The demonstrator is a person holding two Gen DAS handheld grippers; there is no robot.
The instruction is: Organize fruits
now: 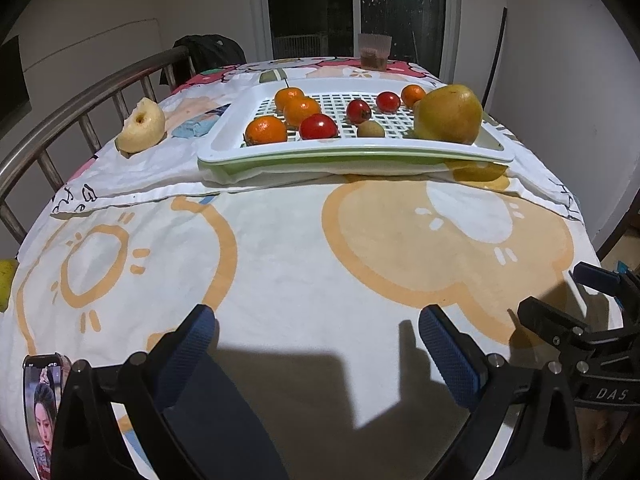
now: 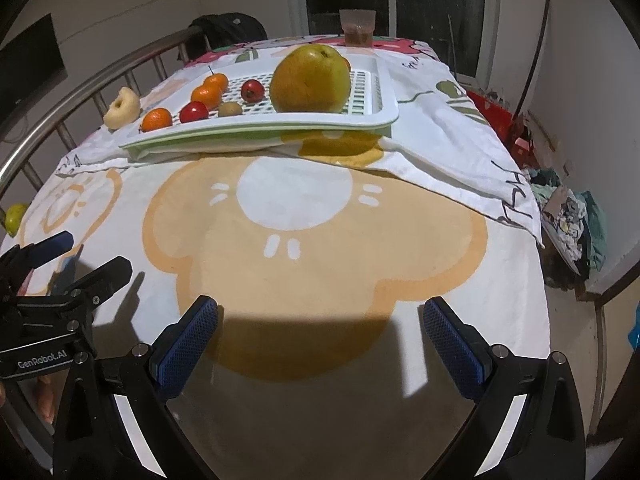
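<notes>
A white slotted tray [image 1: 352,156] [image 2: 372,114] stands at the far side of the table. It holds several oranges [image 1: 266,130] [image 2: 157,119], red fruits [image 1: 318,126] [image 2: 193,112], a small kiwi [image 1: 370,129] [image 2: 230,109] and a large yellow-green pear [image 1: 448,114] [image 2: 310,79]. A pale cut fruit [image 1: 141,125] [image 2: 122,107] lies on the cloth left of the tray. A green fruit [image 1: 6,284] [image 2: 15,218] lies at the left table edge. My left gripper [image 1: 316,344] [image 2: 64,256] and right gripper [image 2: 320,332] [image 1: 568,296] are both open and empty, low over the near cloth.
A patterned cloth [image 1: 300,260] covers the table. A plastic cup [image 1: 374,51] [image 2: 358,27] stands at the far edge. A metal rail [image 1: 60,120] runs along the left side. A phone [image 1: 42,412] lies near left. Clutter [image 2: 568,216] lies on the floor right.
</notes>
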